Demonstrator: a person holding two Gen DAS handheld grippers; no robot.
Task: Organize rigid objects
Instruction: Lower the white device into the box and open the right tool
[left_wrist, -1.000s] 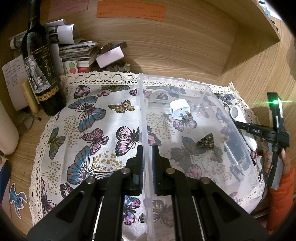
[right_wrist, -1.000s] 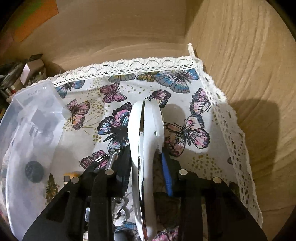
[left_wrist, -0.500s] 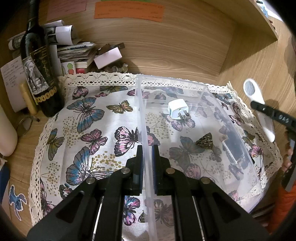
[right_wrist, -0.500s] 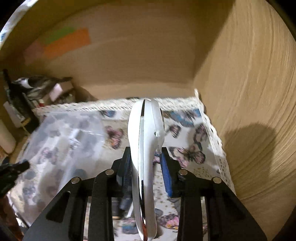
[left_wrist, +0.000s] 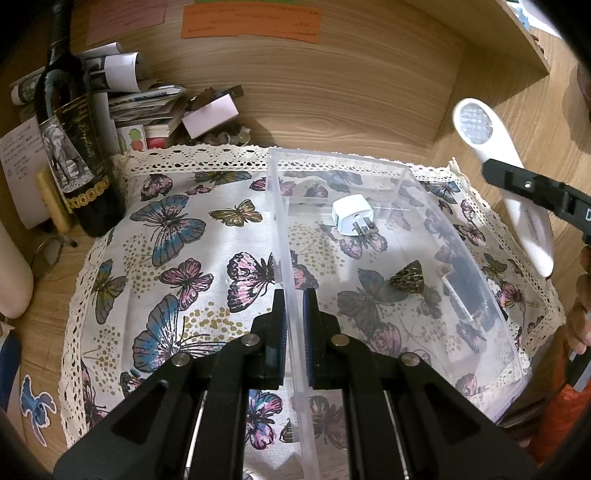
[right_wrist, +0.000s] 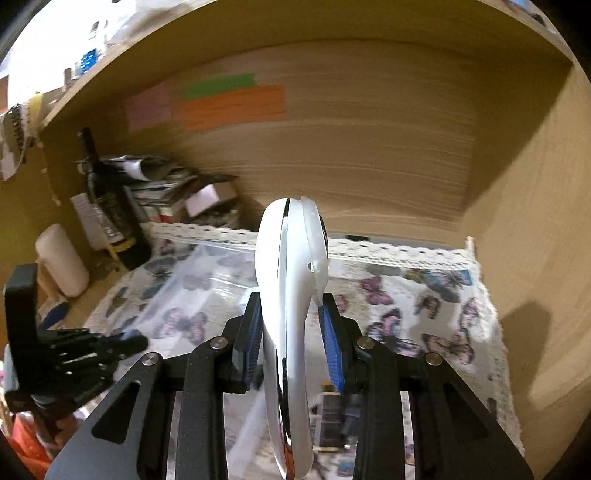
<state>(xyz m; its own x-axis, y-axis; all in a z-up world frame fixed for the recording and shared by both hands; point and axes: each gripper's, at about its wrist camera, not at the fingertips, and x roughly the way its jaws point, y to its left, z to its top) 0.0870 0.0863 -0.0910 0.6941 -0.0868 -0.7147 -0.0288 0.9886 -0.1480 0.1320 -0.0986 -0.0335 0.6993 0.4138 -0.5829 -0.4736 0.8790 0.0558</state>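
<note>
My left gripper (left_wrist: 293, 314) is shut on the left wall of a clear plastic bin (left_wrist: 280, 236) that stands on the butterfly cloth (left_wrist: 177, 236). In the bin lie a white plug adapter (left_wrist: 352, 219), a small bronze cone (left_wrist: 408, 273) and a dark flat object (left_wrist: 465, 291). My right gripper (right_wrist: 291, 317) is shut on a white handheld device (right_wrist: 291, 295) with a round mesh head. It holds the device in the air above the bin's right side, as the left wrist view (left_wrist: 491, 155) shows.
A dark wine bottle (left_wrist: 72, 147) stands at the cloth's back left by a pile of papers and small boxes (left_wrist: 159, 107). Wooden walls close the back and right. Sticky notes (left_wrist: 251, 22) hang on the back wall. A white cylinder (right_wrist: 62, 258) stands at left.
My right gripper has lifted the white device from the cloth beside the bin, up and toward the bin. My left gripper has stayed clamped on the bin wall.
</note>
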